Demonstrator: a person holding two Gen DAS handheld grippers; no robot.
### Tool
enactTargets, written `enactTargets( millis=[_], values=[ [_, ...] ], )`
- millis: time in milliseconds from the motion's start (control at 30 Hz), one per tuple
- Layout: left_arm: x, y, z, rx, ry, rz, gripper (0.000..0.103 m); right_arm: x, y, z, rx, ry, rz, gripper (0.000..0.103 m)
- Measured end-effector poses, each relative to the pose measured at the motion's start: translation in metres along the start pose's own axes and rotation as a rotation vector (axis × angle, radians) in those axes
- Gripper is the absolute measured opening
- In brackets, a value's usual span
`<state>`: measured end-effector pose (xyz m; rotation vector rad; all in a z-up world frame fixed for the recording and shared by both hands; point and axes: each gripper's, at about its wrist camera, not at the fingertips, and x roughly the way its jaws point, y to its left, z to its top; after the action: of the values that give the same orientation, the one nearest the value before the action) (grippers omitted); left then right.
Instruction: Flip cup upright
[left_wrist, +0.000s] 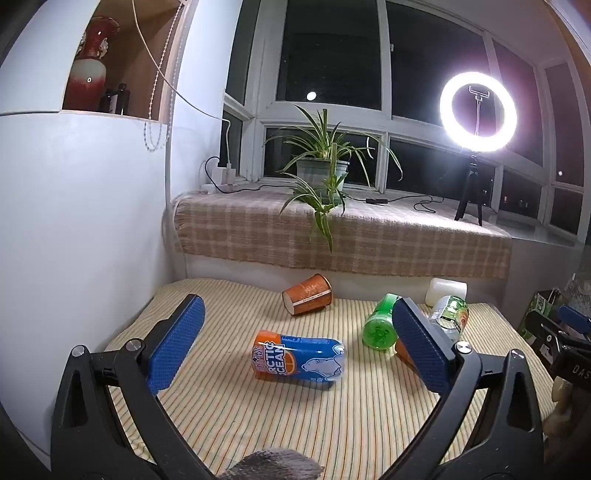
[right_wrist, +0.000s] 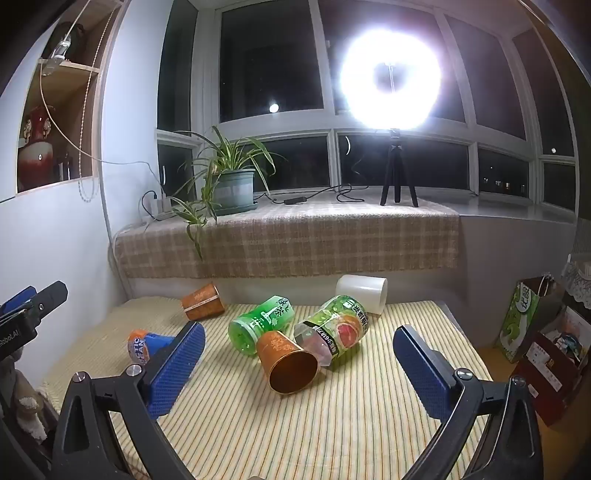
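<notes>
Left gripper (left_wrist: 297, 341): jaws are spread wide with nothing held between them; the blue can is seen through the gap, lying apart from both pads.
Blue can (left_wrist: 298, 359): laid on its side on the striped cloth (left_wrist: 332, 424); in the right wrist view most of it is hidden behind the right gripper's left pad.
Far cup (left_wrist: 307, 294): an orange paper cup, tipped on its side near the back of the cloth, base turned toward the camera.
Green bottle (right_wrist: 260, 320): laid on its side, touching the near cup; its lower part is partly covered by it.
Near cup (right_wrist: 287, 361): on its side, mouth toward the camera; in the left wrist view only a sliver is seen behind a pad.
Clear bottle (right_wrist: 334, 330): lying just right of the near cup.
White cup (right_wrist: 362, 292): on its side at the back.
Right gripper (right_wrist: 299, 360): held wide open, gripping nothing.
</notes>
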<state>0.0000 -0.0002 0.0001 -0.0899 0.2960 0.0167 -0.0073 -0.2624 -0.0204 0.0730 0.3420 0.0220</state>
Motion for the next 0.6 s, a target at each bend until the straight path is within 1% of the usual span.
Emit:
enactTargets(
  millis=[500,600],
  values=[
    [0.0000,0.0007,0.0002,0.003,0.002,0.003,0.103,0.0008,-0.0032,-0.0005,-0.003,0.002,0.002,0.103],
    [0.0000,0.0007,0.0001,0.004,0.002,0.004,0.103,0.0001,0.0028,0.0011,-0.004,0.003,0.004,0.103]
  ],
)
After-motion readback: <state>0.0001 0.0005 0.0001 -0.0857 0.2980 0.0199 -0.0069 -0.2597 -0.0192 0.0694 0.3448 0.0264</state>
